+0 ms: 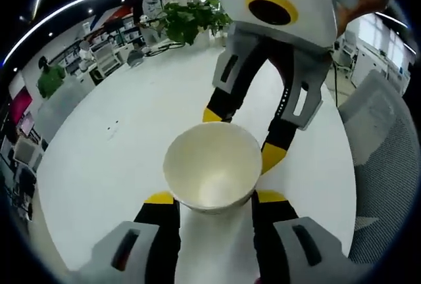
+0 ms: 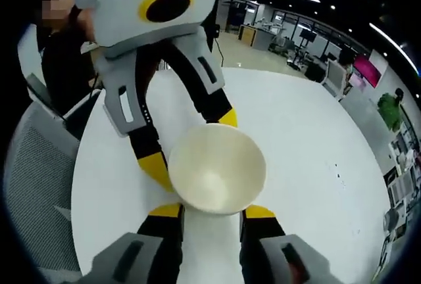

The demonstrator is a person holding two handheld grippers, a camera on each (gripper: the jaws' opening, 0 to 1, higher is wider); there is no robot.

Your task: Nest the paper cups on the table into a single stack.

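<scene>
One white paper cup point(image 1: 212, 165) stands open side up on the round white table point(image 1: 118, 165). In the left gripper view my left gripper point(image 1: 215, 196) is shut on it, its yellow-tipped jaws pressed to the cup's lower wall on both sides. My right gripper point(image 1: 242, 135) comes in from the far side, its tips at the cup's far rim. In the right gripper view the same cup point(image 2: 217, 172) sits between the jaws of my right gripper point(image 2: 212, 210), which touch its base. The left gripper point(image 2: 192, 141) reaches in opposite. I cannot tell whether other cups are nested inside.
A grey mesh chair point(image 1: 388, 159) stands by the table's edge, and it shows again as the chair point(image 2: 33, 165). A potted green plant point(image 1: 192, 20) sits at the table's far side. Desks and people fill the office beyond. The person holding the grippers point(image 2: 66, 54) is behind the left gripper.
</scene>
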